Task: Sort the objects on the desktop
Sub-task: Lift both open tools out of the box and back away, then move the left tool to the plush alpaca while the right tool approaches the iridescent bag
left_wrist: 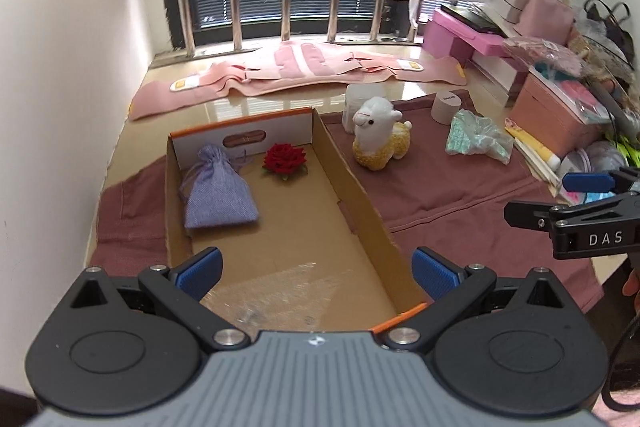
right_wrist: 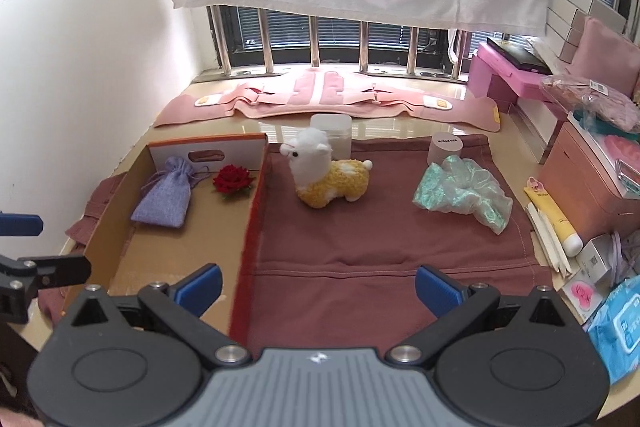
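Plush alpaca (right_wrist: pixel 326 173) at frame centre: soft, light, squashy; best pinched across yellow body. Right gripper (right_wrist: pixel 318 289) and left gripper (left_wrist: pixel 318 269) both spread apart, empty.

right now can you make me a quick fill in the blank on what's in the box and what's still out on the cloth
1. The cardboard box holds a purple pouch and a red ____.
2. The plush alpaca stands on the ____ cloth.
3. Both grippers are ____.

Missing words: rose; maroon; open
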`<action>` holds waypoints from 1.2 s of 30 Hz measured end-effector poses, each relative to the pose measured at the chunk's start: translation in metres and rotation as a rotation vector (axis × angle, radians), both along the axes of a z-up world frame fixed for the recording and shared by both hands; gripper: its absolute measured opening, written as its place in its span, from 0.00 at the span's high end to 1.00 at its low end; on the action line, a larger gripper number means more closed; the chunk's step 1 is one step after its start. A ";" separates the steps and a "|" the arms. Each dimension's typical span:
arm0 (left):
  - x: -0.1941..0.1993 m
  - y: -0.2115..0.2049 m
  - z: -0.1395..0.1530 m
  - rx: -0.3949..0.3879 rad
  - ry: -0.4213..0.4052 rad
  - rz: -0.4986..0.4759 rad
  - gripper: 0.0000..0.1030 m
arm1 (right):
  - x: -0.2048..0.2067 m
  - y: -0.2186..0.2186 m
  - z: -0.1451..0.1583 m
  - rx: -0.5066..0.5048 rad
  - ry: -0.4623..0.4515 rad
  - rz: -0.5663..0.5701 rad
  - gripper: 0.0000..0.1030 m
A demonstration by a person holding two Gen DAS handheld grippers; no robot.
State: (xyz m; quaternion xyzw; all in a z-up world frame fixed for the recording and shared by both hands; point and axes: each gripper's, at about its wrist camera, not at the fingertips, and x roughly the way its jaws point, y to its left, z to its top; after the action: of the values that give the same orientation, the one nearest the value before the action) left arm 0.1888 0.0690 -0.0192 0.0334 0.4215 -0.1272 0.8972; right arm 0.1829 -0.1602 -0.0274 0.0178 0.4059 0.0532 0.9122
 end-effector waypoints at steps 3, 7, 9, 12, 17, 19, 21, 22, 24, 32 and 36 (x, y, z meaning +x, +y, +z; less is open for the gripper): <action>-0.004 -0.021 0.002 -0.009 0.005 0.028 0.00 | 0.003 -0.024 0.000 0.008 0.008 0.019 0.00; -0.009 -0.046 0.007 -0.031 0.000 0.042 0.00 | 0.006 -0.052 0.002 -0.007 0.005 0.058 0.00; -0.011 -0.057 0.007 -0.023 -0.001 0.046 0.00 | 0.007 -0.062 0.001 -0.015 -0.001 0.069 0.00; -0.010 -0.072 0.008 -0.007 -0.004 0.046 0.00 | 0.009 -0.076 0.000 -0.008 -0.008 0.070 0.00; -0.004 -0.090 0.009 0.019 -0.016 0.051 0.00 | 0.014 -0.100 -0.002 0.011 -0.025 0.042 0.00; 0.000 -0.098 0.010 0.017 -0.021 0.055 0.00 | 0.016 -0.110 -0.003 0.014 -0.030 0.033 0.00; 0.004 -0.106 0.011 0.017 -0.029 0.055 0.00 | 0.018 -0.119 -0.002 0.014 -0.033 0.024 0.00; 0.007 -0.110 0.011 0.017 -0.032 0.054 0.00 | 0.019 -0.124 -0.002 0.014 -0.035 0.020 0.00; 0.011 -0.117 0.011 0.017 -0.039 0.054 0.00 | 0.021 -0.132 -0.002 0.012 -0.036 0.015 0.00; 0.036 -0.152 0.006 -0.001 -0.027 0.041 0.00 | 0.033 -0.159 -0.008 0.015 -0.036 -0.003 0.00; 0.053 -0.164 0.002 -0.002 -0.024 0.054 0.00 | 0.045 -0.169 -0.015 -0.009 -0.030 0.007 0.00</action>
State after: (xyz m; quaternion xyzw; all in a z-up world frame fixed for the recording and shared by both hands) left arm 0.2413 -0.0955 -0.0171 0.0226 0.4114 -0.1031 0.9053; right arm 0.2278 -0.3294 -0.0424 0.0117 0.3923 0.0547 0.9181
